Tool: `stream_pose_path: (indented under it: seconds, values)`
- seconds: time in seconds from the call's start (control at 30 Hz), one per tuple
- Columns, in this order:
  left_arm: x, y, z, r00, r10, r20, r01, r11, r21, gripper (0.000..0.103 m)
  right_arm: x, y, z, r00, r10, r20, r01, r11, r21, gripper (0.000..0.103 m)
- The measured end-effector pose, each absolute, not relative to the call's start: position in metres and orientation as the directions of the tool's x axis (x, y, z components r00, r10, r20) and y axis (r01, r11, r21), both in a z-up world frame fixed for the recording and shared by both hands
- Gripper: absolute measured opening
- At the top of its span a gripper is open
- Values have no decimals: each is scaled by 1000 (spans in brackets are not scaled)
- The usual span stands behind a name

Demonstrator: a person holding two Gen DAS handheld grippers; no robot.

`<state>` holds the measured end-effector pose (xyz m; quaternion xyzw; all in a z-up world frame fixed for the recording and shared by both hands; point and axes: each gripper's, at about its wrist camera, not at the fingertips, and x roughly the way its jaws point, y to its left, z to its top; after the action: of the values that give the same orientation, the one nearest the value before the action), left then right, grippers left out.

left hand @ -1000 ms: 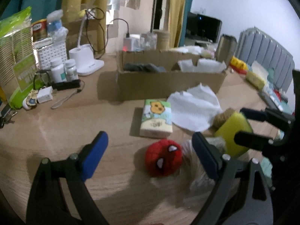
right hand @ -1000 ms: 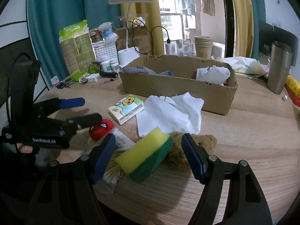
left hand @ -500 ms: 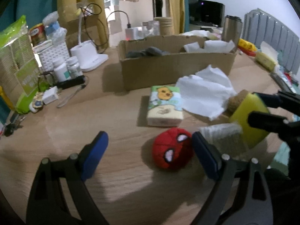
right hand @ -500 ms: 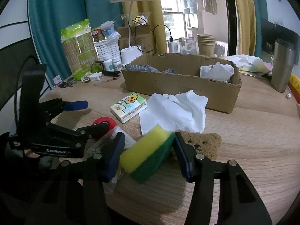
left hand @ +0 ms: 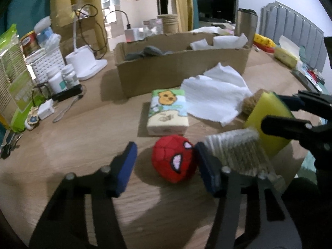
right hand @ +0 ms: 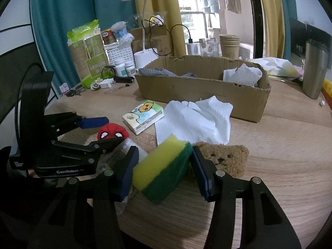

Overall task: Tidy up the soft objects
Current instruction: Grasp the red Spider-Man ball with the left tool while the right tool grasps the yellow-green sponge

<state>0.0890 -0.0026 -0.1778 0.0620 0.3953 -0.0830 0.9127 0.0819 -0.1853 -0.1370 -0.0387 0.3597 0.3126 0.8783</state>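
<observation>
The right gripper (right hand: 164, 166) clamps a yellow-and-green sponge (right hand: 161, 169); the left gripper (left hand: 166, 166), jaws just closing, brackets a red ball (left hand: 174, 158), one pad clear. Only the right view shows a brown bear-faced sponge (right hand: 226, 158).

Dim room lit from the window (right hand: 193, 18) behind; soft shadows, slight blur, fisheye-darkened corners.

A red spider-mask plush ball (left hand: 174, 159) sits on the worktop (left hand: 83, 137). Just beside it, a yellow-and-green sponge (right hand: 164, 168) is tilted on edge. A white tissue (right hand: 195, 120) lies crumpled behind.
</observation>
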Motion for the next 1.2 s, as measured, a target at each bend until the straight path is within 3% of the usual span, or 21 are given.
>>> stream_pose_path:
  seconds: [0.13,0.27,1.2]
  values:
    - [89,-5,-177,667,-133,-733,225,974,28,40,82,-187,-137,544,532,-649,-580,797,167,53]
    - [87,-7,-177,666,-144,-732,236,972,23,36,81,-189,-136,549,535,-642,-576,799,173,50]
    - [87,15,-124,744,-239,-624,230,968,-97,34,86,-213,-73,639,618,-458,-601,773,204,48]
